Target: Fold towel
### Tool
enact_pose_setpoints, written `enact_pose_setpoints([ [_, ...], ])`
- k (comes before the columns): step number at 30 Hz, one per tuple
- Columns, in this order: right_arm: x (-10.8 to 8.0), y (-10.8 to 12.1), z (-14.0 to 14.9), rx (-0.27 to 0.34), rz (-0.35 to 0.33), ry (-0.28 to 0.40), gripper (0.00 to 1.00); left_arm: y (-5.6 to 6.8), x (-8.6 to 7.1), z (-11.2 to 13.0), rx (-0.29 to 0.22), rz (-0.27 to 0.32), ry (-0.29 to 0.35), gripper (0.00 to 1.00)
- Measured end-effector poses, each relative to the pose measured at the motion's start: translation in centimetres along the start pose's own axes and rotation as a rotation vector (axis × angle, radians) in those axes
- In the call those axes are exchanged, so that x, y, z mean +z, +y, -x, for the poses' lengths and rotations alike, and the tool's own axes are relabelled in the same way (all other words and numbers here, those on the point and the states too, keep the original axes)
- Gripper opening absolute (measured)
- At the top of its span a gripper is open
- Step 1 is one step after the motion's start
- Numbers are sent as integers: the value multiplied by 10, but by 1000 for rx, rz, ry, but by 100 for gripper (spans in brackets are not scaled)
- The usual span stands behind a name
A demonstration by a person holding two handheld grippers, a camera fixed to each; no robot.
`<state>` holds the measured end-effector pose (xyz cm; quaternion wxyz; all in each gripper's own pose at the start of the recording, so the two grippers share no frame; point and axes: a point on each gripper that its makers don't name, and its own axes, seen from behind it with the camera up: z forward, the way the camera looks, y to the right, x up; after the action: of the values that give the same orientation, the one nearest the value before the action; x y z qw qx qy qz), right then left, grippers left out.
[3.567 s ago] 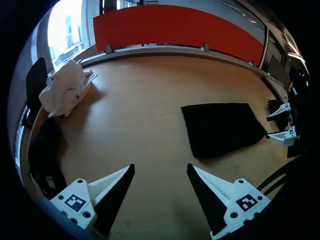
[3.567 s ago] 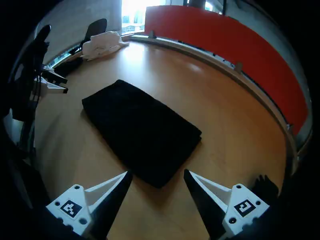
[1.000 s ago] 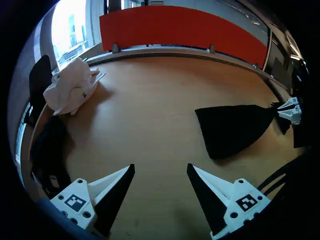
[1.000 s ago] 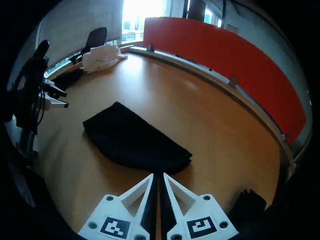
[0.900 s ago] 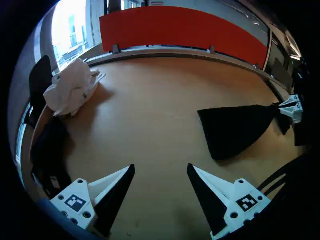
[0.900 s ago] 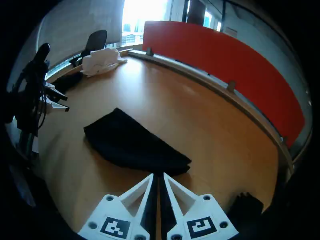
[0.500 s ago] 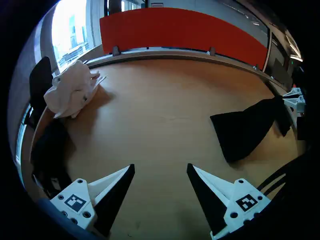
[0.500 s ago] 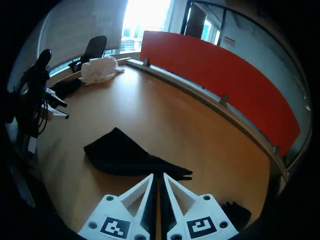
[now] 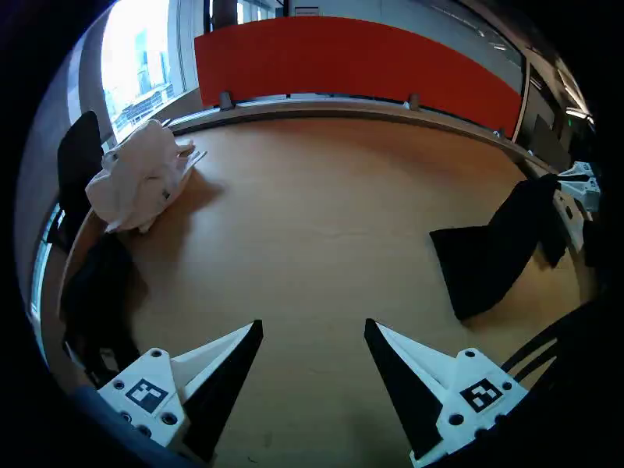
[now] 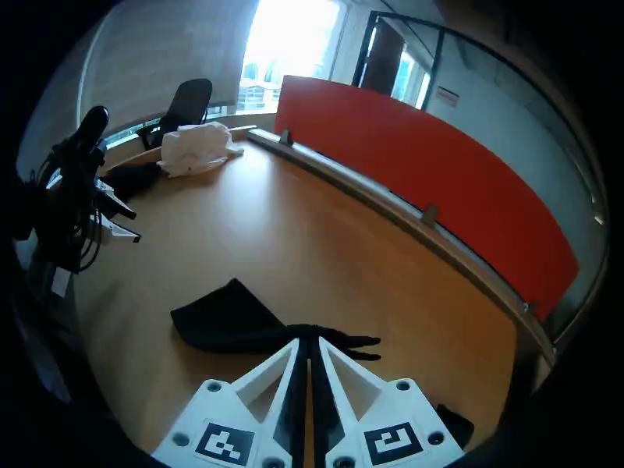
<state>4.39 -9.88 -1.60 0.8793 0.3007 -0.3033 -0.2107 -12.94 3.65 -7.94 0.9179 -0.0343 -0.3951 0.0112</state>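
Left gripper (image 9: 312, 324) jaws wide apart; right gripper (image 10: 310, 343) (the higher one) jaws pressed together

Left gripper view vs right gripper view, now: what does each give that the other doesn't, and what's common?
Left gripper view: the left gripper close up, open above the table; the black towel side-on, one end held up off the wood by the right gripper. Right gripper view: the pinch itself, fingers shut on the towel's edge. Shared: towel, white cloth pile, red partition.

No legible text, wall sign (image 10: 447, 96) perhaps lettered, too small to read
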Motion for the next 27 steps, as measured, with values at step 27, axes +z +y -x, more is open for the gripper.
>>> enact_pose_setpoints([
  [27, 28, -51, 4, -41, -119, -9, 5, 1, 0, -7, 0, 0, 8, 97],
])
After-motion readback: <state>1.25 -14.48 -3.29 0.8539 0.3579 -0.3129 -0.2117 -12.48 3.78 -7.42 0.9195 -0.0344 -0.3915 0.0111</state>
